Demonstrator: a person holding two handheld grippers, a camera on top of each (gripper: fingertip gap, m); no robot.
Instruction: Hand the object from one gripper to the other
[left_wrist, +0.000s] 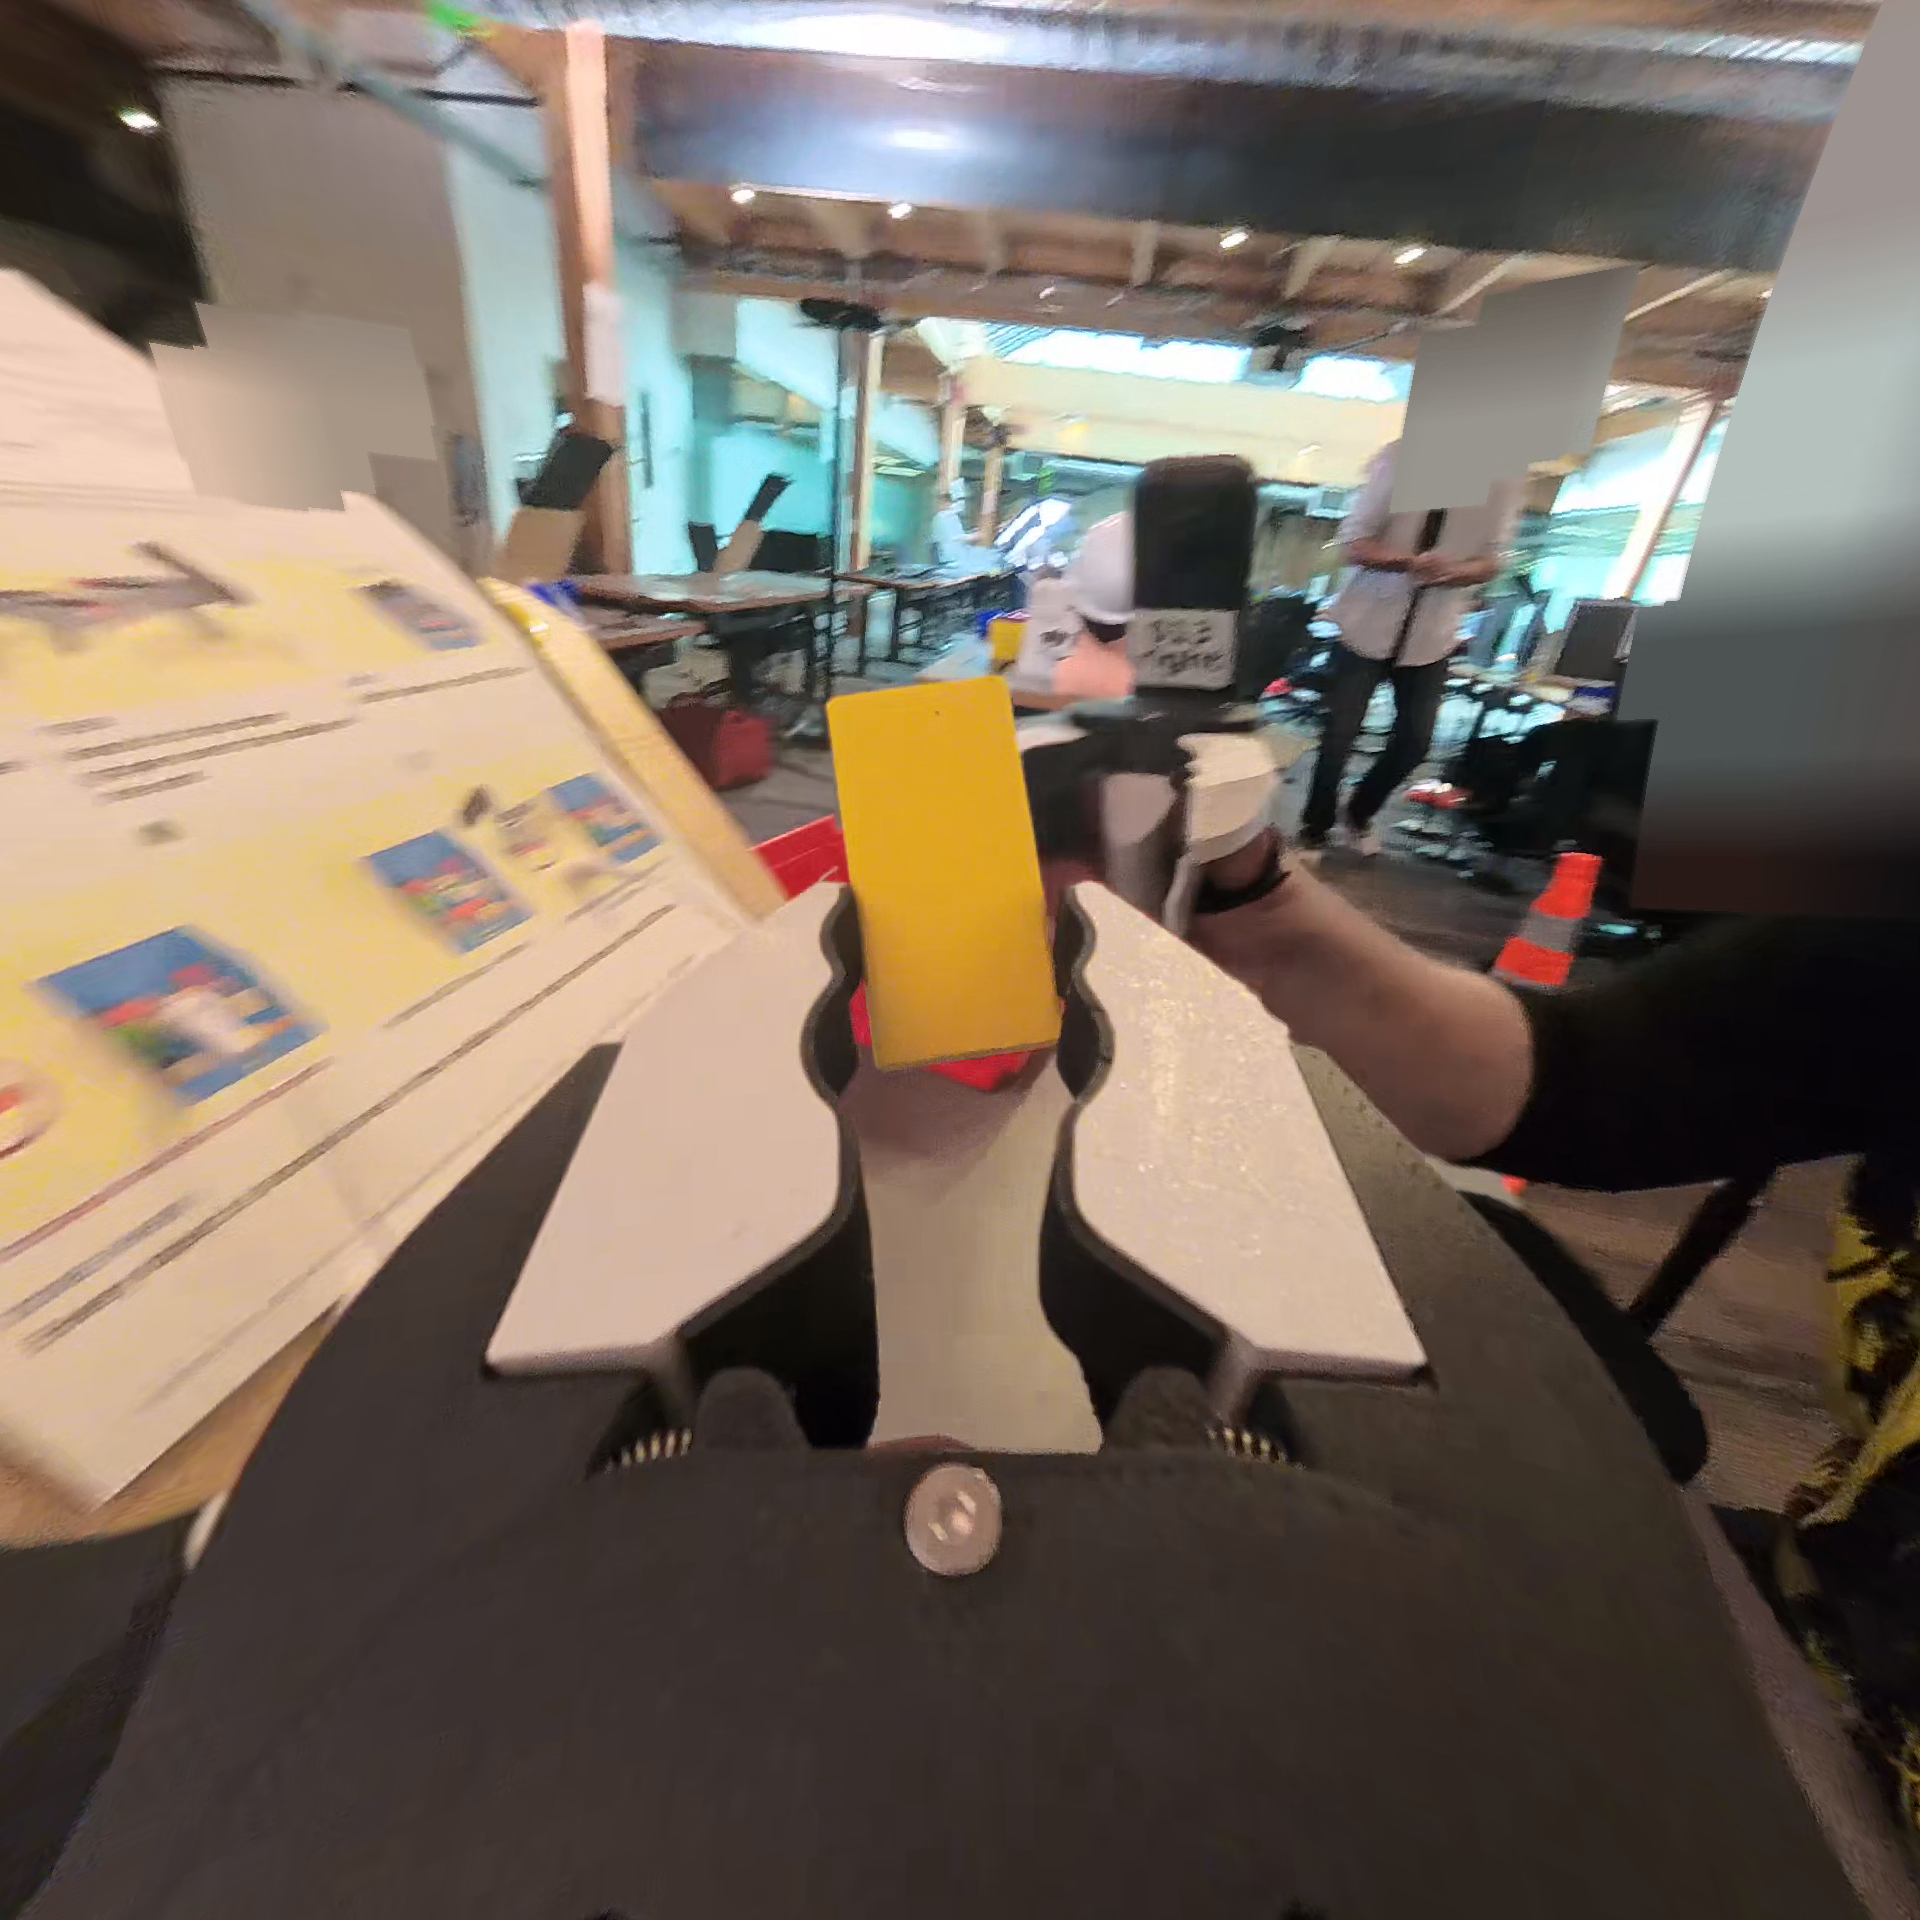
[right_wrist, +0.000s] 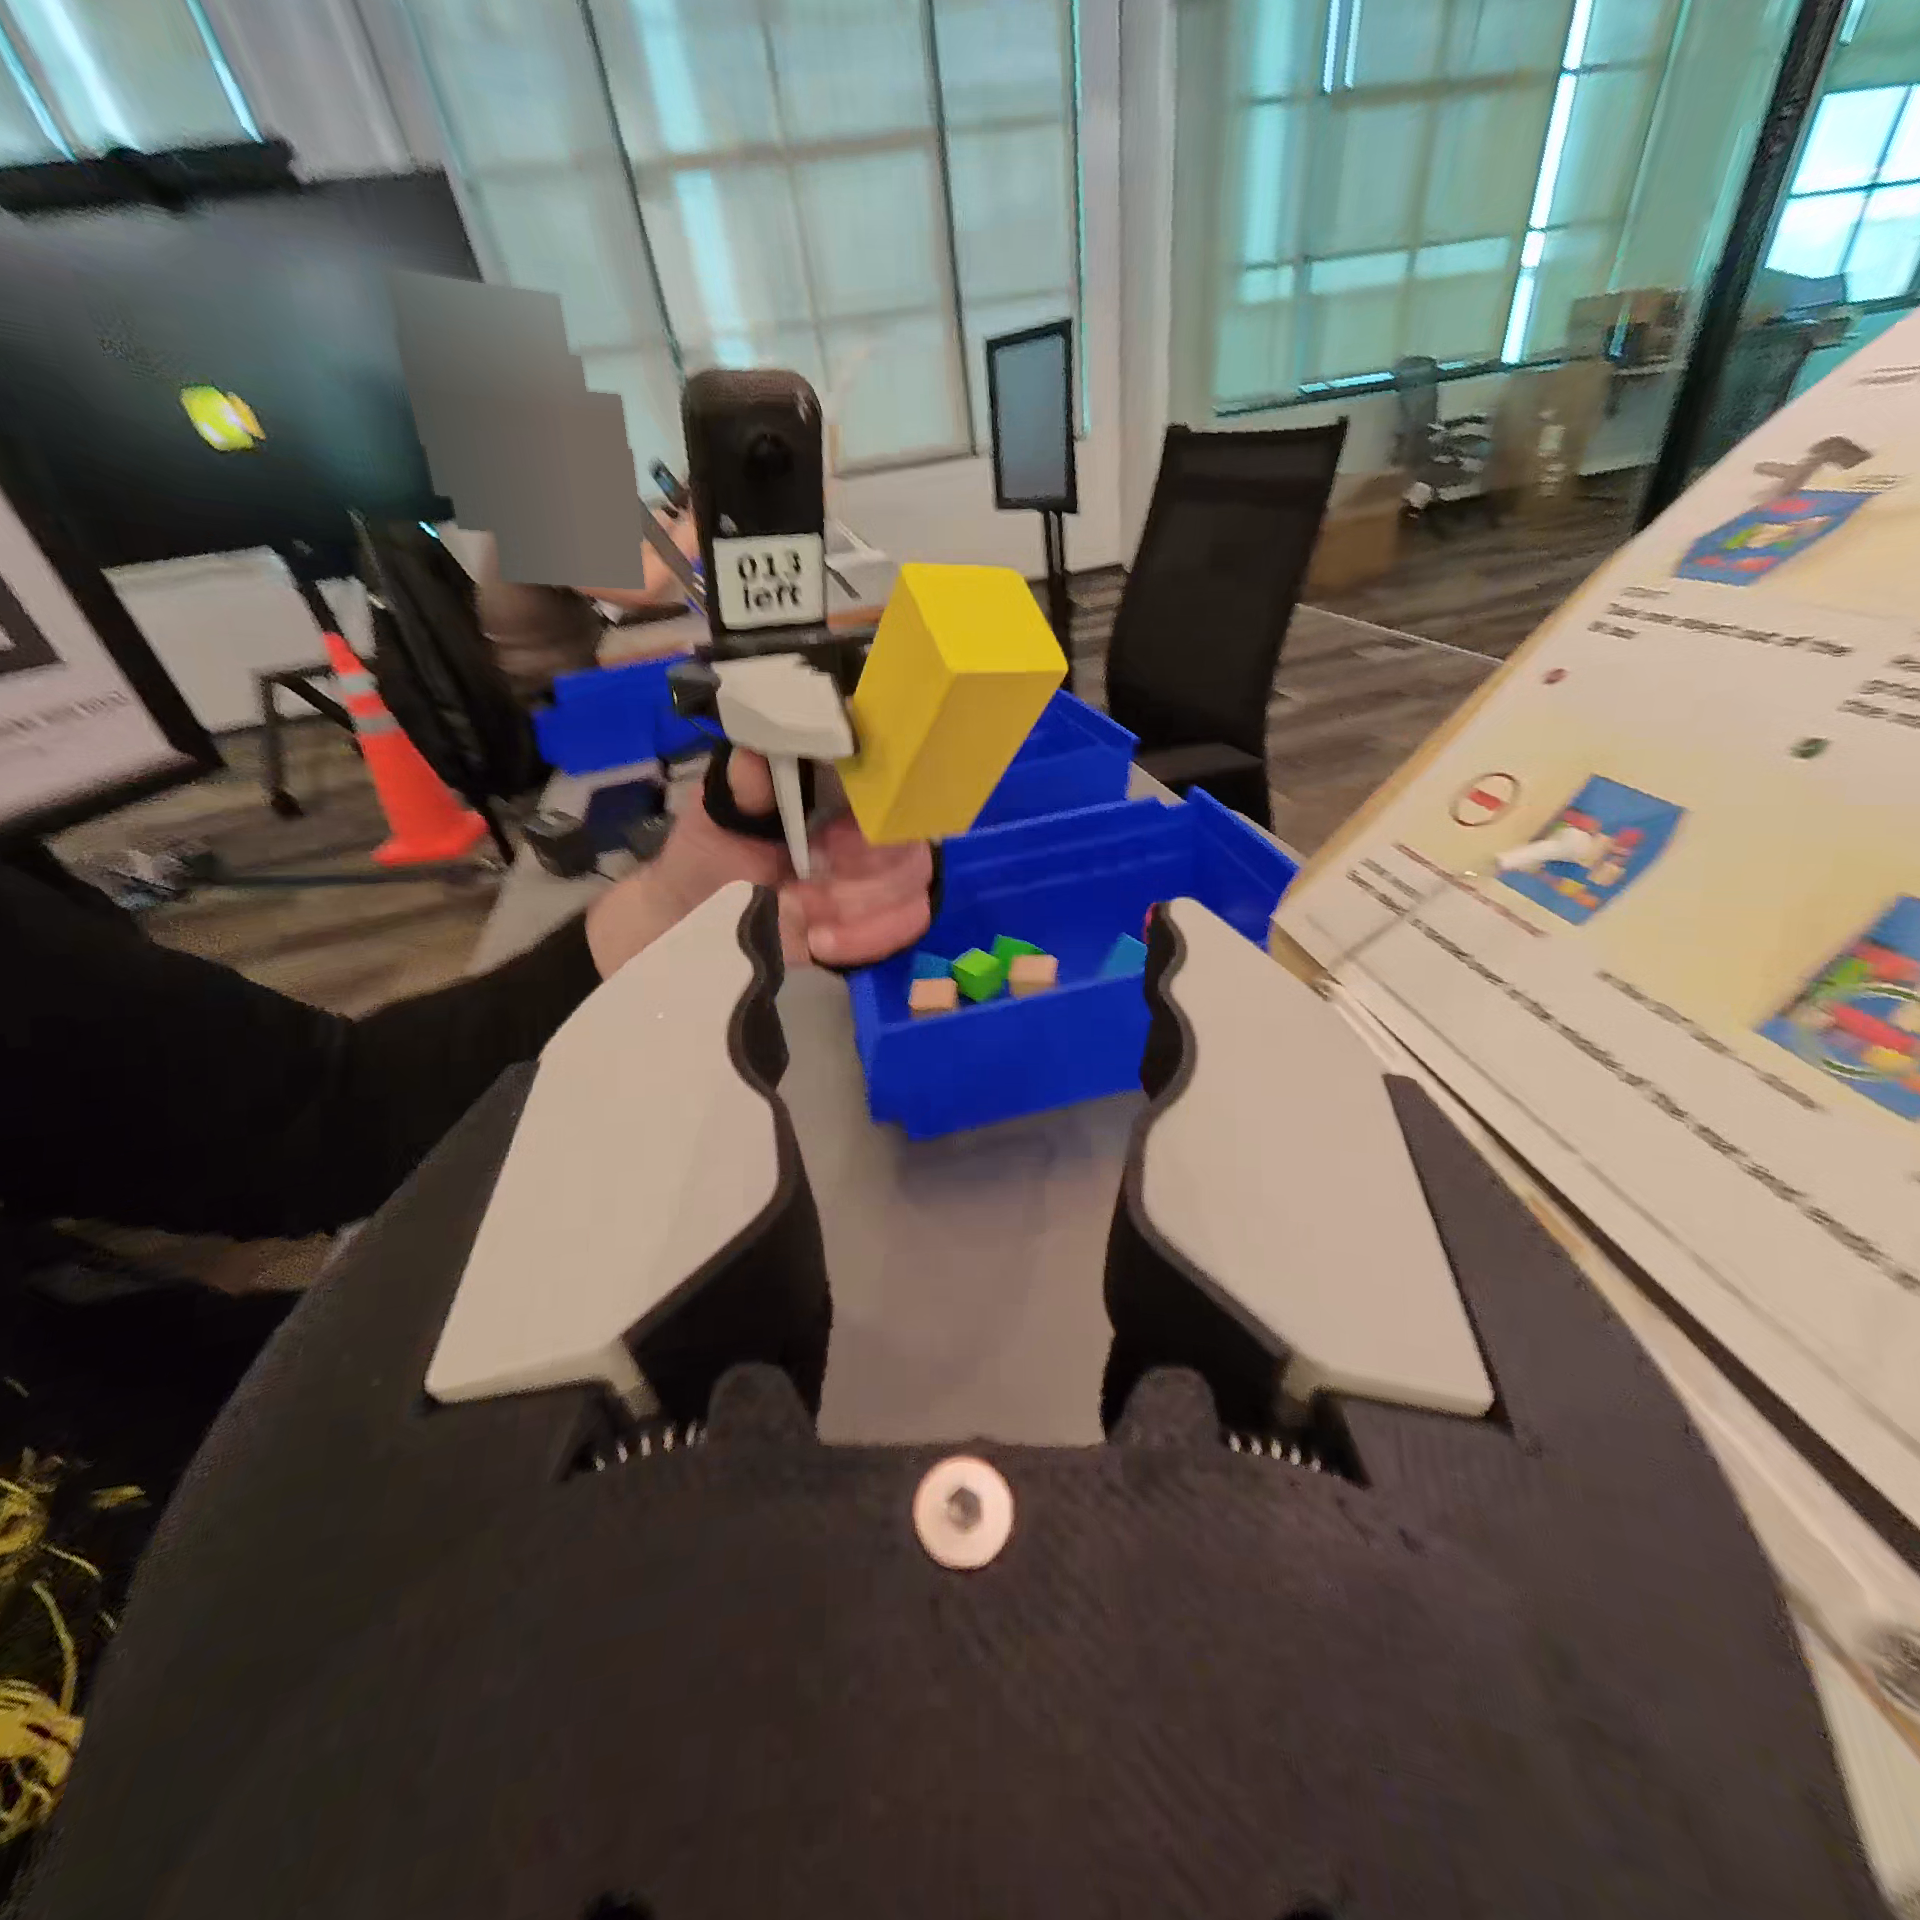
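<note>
My left gripper (left_wrist: 951, 935) is shut on a long yellow block (left_wrist: 940, 868), which stands up between its two pads. The same block (right_wrist: 951, 712) shows in the right wrist view, held up in the air by the left gripper (right_wrist: 831, 743) above a hand. My right gripper (right_wrist: 961, 935) is open wide and empty, a short way back from the block. In the left wrist view the right gripper (left_wrist: 1195, 821) shows just right of the block, apart from it.
A blue bin (right_wrist: 1039, 1060) with several small coloured cubes sits on the grey table (right_wrist: 956, 1247) below the block; more blue bins (right_wrist: 1081, 758) stand behind. A propped instruction board (right_wrist: 1621, 883) stands at the right, and shows at the left in the left wrist view (left_wrist: 312, 883). A red bin (left_wrist: 800, 852) is behind the block. An orange cone (right_wrist: 405, 769) and a black chair (right_wrist: 1226, 603) stand farther off. About 7 cm separates my left fingertips from my right.
</note>
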